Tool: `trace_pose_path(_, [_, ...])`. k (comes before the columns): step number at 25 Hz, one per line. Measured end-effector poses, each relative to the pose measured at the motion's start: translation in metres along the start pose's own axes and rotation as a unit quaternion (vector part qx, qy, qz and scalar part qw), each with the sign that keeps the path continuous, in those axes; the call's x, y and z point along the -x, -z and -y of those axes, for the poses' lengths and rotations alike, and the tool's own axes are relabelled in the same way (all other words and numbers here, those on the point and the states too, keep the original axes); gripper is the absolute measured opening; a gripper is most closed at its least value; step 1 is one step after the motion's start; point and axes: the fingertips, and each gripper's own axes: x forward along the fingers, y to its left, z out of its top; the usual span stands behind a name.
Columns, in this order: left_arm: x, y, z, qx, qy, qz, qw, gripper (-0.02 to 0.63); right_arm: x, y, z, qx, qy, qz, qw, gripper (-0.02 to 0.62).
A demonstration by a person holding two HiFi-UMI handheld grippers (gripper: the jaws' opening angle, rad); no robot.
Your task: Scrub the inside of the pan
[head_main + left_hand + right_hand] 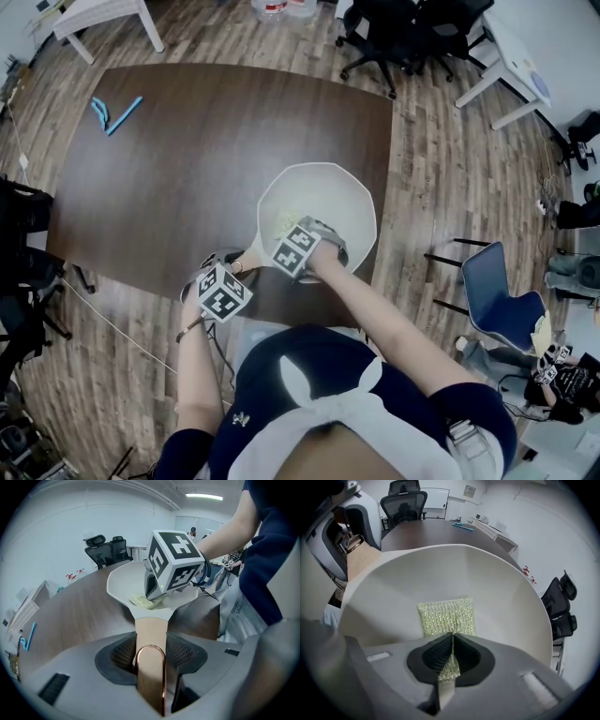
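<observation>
Under pan — dark table, plank floor

A dark brown table stands on a wood-plank floor. Black office chairs cluster at the far side, between a white table far left and another white table far right. A blue chair stands near right. The walls are white, and a ceiling strip light is lit.

Dark table, blue tool, office chairs
</observation>
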Motion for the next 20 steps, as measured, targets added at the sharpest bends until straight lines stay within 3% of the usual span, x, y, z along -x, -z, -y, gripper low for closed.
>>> trace_pose_path(20, [-0.002,0.000,0.002,0.001,-0.003,0.000,1.0000,0.193,-0.007,0.007,0.040,-0.028,0.038,0.003,0.999,0.009])
